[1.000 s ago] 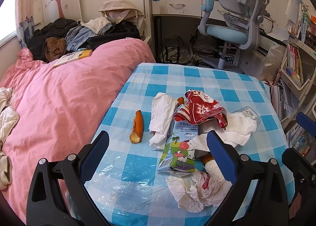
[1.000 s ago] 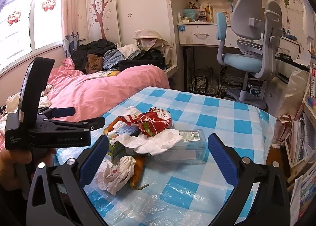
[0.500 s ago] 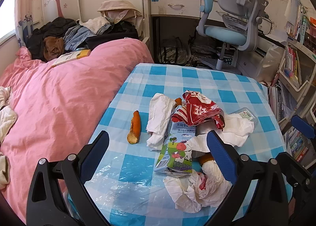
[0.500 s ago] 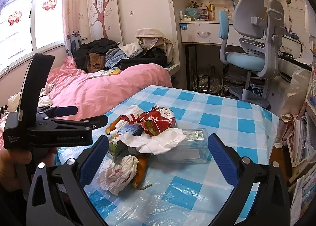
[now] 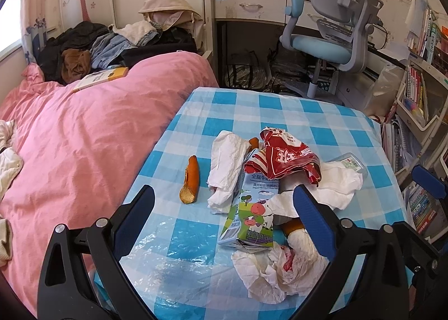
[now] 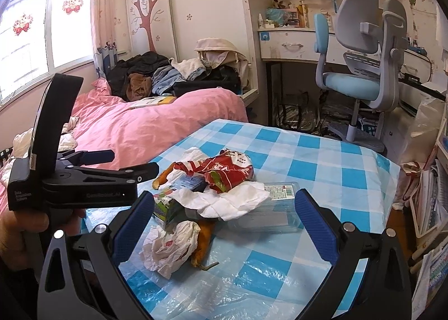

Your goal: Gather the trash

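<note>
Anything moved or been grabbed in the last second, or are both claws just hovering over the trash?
Nothing grabbed. The left claw and right claw are open and empty as before; both views drifted only slightly. The orange peel, milk carton and red wrapper lie where they were.

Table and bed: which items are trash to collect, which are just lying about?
Trash: orange peel, milk carton, red wrapper, crumpled tissues, clear plastic box.
Lying about: book, clothes pile, desk chair.

Glossy plastic tablecloth (image 5: 280,113), crumpled paper tissues (image 5: 224,163)
</note>
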Demonstrator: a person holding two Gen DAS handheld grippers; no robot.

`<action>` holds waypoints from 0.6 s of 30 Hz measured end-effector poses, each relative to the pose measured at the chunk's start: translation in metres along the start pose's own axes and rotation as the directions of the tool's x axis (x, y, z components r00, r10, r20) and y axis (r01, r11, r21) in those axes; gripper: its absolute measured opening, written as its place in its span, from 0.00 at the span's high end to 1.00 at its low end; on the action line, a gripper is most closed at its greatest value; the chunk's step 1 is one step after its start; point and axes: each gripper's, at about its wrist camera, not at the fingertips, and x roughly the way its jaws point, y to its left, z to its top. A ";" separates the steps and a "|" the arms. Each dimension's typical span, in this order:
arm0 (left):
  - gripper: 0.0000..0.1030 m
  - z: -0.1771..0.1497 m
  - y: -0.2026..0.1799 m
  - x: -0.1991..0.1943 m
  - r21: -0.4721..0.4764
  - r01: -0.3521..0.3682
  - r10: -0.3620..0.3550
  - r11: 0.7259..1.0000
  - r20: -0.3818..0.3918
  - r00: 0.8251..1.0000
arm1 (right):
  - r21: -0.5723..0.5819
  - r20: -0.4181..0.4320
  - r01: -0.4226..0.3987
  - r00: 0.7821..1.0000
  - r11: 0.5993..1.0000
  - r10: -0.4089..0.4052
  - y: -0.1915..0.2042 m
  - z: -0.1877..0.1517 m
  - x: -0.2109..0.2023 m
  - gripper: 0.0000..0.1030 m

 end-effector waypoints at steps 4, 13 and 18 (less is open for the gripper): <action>0.07 0.001 0.002 0.004 -0.005 0.001 -0.001 1.000 -0.005 1.000 | 0.004 -0.007 -0.008 1.000 1.000 0.008 0.000 0.000 0.002 0.06; 0.07 0.002 0.006 0.008 -0.012 -0.005 0.005 1.000 -0.013 1.000 | 0.005 -0.018 -0.016 1.000 1.000 0.016 0.001 0.001 0.007 0.06; 0.07 0.003 0.012 0.017 -0.037 -0.024 0.023 0.999 -0.038 0.999 | 0.016 -0.028 -0.015 1.000 1.000 0.015 0.000 0.004 0.012 0.07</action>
